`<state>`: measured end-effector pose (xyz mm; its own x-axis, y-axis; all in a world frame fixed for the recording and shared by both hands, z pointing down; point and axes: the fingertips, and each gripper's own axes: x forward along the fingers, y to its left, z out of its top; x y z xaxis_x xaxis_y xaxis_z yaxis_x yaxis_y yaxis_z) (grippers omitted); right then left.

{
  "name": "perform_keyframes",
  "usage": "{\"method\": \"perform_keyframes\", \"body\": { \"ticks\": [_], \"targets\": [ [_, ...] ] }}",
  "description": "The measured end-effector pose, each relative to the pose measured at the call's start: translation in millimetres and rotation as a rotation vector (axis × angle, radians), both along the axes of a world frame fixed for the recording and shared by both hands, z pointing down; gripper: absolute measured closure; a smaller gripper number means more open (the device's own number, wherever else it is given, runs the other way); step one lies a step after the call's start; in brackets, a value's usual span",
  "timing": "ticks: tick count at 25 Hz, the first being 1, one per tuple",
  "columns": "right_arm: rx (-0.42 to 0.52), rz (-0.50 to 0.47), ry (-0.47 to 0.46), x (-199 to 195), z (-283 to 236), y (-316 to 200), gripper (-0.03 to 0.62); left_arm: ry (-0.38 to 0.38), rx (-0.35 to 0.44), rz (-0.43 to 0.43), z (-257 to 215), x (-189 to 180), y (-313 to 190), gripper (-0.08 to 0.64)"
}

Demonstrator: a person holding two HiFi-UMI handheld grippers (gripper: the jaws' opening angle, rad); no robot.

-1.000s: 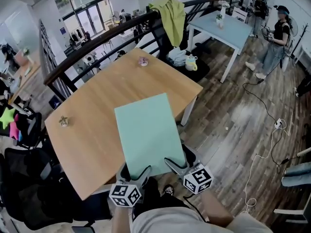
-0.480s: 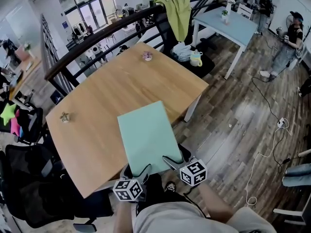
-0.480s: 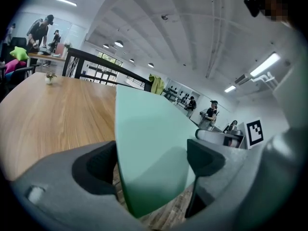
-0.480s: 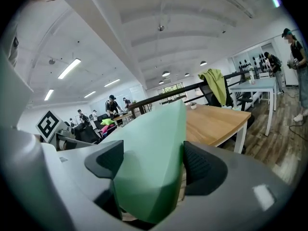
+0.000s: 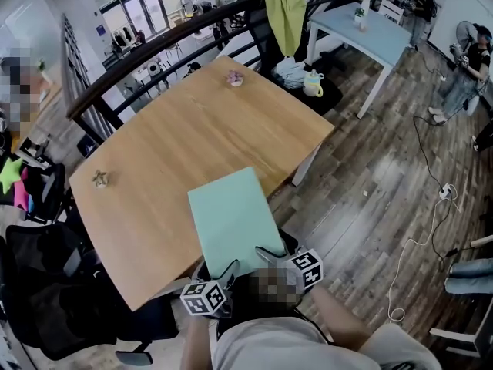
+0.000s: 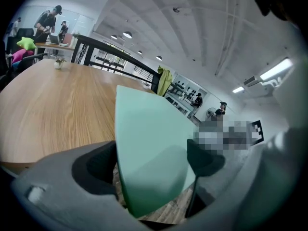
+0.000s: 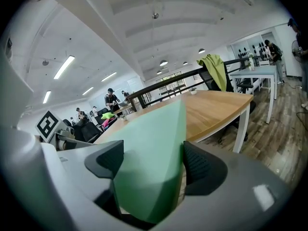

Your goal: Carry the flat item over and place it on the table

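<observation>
- My head camera looks steeply down on the table (image 5: pixel 169 145) from above.
- The camera on my left gripper (image 6: pixel 151 160) sits close behind its jaws, facing across the table.
- The one on my right gripper (image 7: pixel 151 162) does likewise.
- All three share the sheet (image 5: pixel 231 218) and table.

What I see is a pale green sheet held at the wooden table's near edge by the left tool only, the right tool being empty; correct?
Not quite. The right tool is not empty: the right gripper view shows its jaws shut on the green sheet, just as the left tool grips it. The sheet is indeed at the wooden table's near edge.
</observation>
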<state>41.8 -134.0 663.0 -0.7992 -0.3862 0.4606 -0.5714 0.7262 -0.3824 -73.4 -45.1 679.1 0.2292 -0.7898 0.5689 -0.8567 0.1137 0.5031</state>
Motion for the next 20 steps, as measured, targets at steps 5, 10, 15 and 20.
{"method": "perform_keyframes", "body": {
  "ticks": [5, 10, 15, 20],
  "targets": [
    [-0.028, -0.016, 0.017, -6.7, 12.5, 3.1, 0.201, 0.031, -0.025, -0.028, 12.2, -4.4, 6.6, 0.095],
    [-0.045, -0.024, 0.030, -12.4, 21.0, 0.7, 0.201, 0.044, -0.043, -0.040, 20.7, -9.3, 5.6, 0.095],
    [-0.061, -0.029, 0.039, -19.6, 27.8, -4.4, 0.201, 0.057, -0.056, -0.045, 26.9, -16.2, 1.8, 0.095],
    [-0.083, -0.027, 0.048, -27.3, 34.2, -9.1, 0.201, 0.063, -0.068, -0.049, 31.5, -24.0, -3.4, 0.095]
  ]
}}
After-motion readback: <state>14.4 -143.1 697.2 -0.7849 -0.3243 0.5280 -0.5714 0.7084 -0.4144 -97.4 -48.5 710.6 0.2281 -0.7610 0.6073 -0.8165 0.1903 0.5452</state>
